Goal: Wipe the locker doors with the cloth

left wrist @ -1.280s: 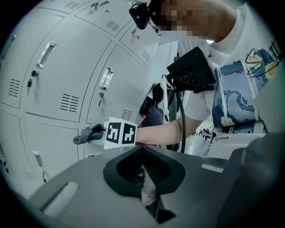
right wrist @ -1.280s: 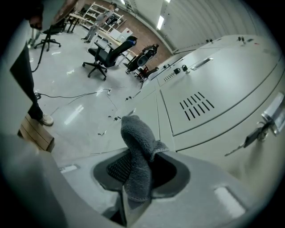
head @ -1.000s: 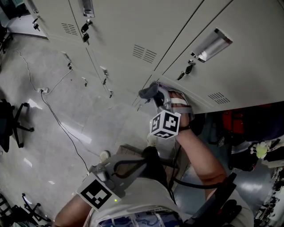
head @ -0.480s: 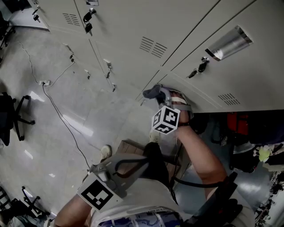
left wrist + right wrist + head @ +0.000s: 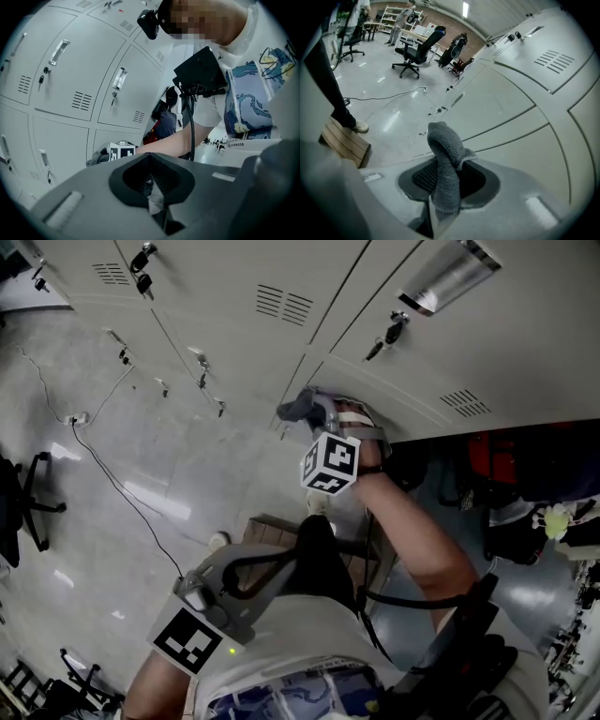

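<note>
Locker doors (image 5: 234,277): right claw (image 5: 307,411) grips cloth (image 5: 443,154), arm extended.

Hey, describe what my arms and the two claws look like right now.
Both claws are grey plastic shells: the left claw, the right claw. Each carries a cube with black-and-white square markers. A white strap crosses the right hand; a black cable runs nearby. White short-sleeved T-shirt, blue print.
</note>
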